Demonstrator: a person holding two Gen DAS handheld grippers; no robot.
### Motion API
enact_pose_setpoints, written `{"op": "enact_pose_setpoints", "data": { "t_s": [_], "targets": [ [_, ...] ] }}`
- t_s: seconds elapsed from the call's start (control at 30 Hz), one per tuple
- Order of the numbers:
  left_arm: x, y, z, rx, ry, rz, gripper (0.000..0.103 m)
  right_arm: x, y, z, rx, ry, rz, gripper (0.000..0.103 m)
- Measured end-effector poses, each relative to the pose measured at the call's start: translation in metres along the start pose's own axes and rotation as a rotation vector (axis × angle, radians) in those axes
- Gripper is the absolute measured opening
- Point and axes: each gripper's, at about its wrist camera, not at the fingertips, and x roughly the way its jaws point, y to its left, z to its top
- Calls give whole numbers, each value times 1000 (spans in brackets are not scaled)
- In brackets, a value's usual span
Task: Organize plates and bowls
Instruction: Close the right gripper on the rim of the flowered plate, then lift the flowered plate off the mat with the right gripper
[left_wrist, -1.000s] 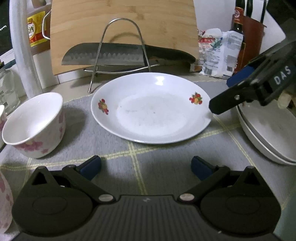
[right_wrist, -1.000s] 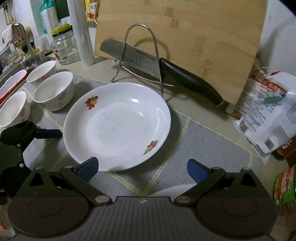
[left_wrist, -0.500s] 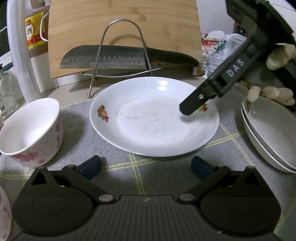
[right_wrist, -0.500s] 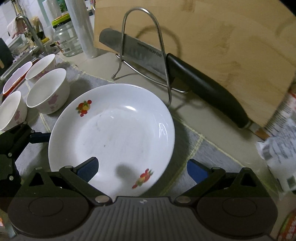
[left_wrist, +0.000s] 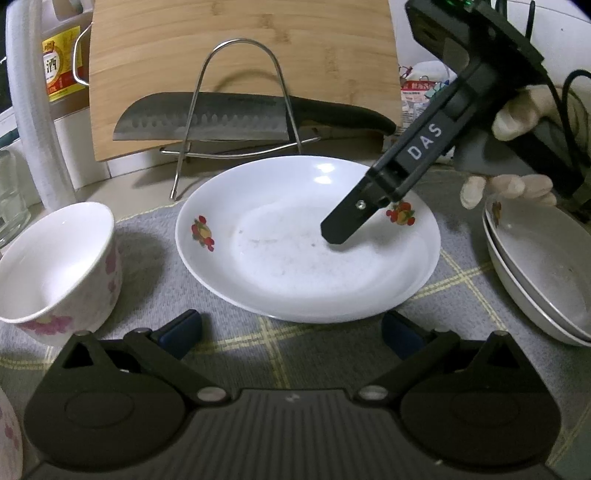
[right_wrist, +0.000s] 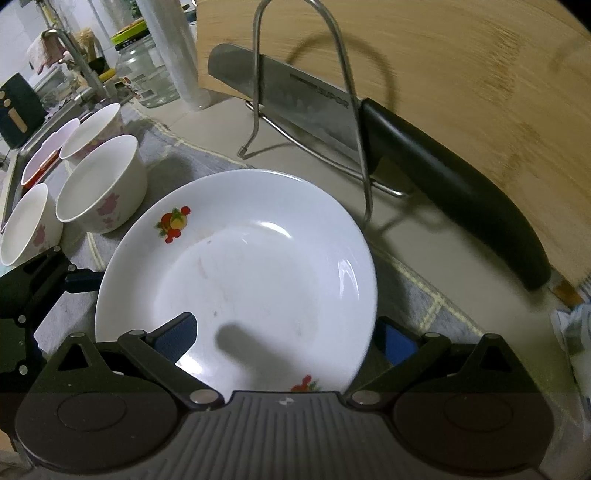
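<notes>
White plate (right_wrist: 255, 273) with fruit prints lies flat on the grey mat (left_wrist: 155, 236), centre of both views. Right gripper (right_wrist: 286, 338) jaws spread wide, straddling the plate's near right rim: one blue pad over the plate's inside, the other outside past the rim; contact cannot be told. Left gripper (left_wrist: 291, 330) jaws open, empty, low in its frame just short of the plate's near edge. Flowered bowl (left_wrist: 55, 277) at left of the plate; stacked plates (left_wrist: 546, 280) at right edge.
</notes>
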Motion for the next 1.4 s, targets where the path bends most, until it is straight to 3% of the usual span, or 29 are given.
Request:
{"op": "enact_pose_setpoints", "data": {
  "t_s": [1.4],
  "targets": [
    [10, 10, 6, 107, -25, -103, 103, 16, -4, 31, -22, -54, 86, 103]
  ]
}}
